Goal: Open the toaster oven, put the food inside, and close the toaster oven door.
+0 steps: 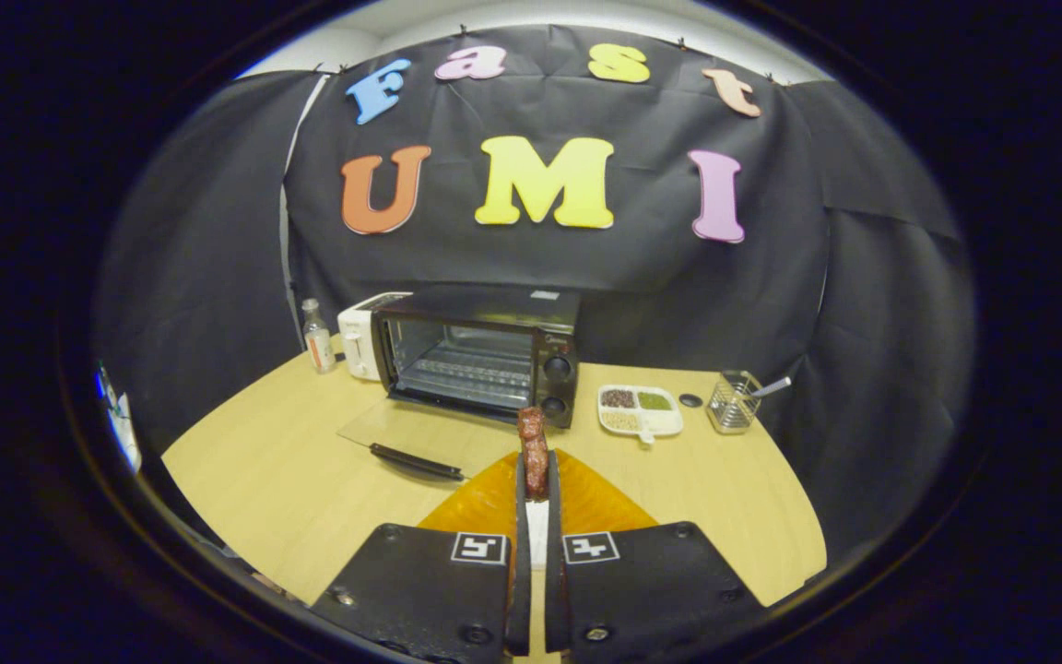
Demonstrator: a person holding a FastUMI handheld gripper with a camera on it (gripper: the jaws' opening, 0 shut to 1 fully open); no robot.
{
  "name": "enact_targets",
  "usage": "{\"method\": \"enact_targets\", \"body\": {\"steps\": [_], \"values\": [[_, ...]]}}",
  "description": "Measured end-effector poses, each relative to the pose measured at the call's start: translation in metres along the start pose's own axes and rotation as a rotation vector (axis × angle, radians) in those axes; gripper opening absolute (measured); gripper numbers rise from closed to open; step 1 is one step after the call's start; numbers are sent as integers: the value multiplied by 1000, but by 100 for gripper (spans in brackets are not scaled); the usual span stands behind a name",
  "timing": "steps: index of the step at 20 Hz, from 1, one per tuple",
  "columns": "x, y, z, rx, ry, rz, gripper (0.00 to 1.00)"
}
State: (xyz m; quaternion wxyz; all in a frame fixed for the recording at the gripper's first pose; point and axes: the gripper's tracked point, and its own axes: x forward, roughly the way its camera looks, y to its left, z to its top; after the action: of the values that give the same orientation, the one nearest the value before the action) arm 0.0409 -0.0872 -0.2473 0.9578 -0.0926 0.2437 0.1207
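— What was the food [532,450] like, and where was it?

— A thin, dark reddish-brown strip, meat by the look of it, standing upright between the fingers of the gripper [536,480]. The fingers were drawn narrow and both pressed on its lower part, its top poking out above them. It hung over an orange plate [586,503] on the wooden table [291,480].

— How would it handle?

— Light, I judged, and probably soft and a bit slick, so liable to droop or slip. A hold low on the flat sides, as it had, seemed right.

— And the toaster oven [480,355]?

— Just beyond the fingers, its glass door [402,435] already lying flat open toward them, rack bare. A white toaster [360,343] and a bottle [316,337] stood beside it, a snack dish [640,410] on its other side.
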Motion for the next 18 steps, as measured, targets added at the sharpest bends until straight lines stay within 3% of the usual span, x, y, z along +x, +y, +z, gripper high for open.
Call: {"method": "enact_targets", "body": {"steps": [9,13,18], "values": [[34,92,16,-10,-54,69,9],[73,119,16,102,-71,94,9],[131,122,26,383,-104,95,9]]}}
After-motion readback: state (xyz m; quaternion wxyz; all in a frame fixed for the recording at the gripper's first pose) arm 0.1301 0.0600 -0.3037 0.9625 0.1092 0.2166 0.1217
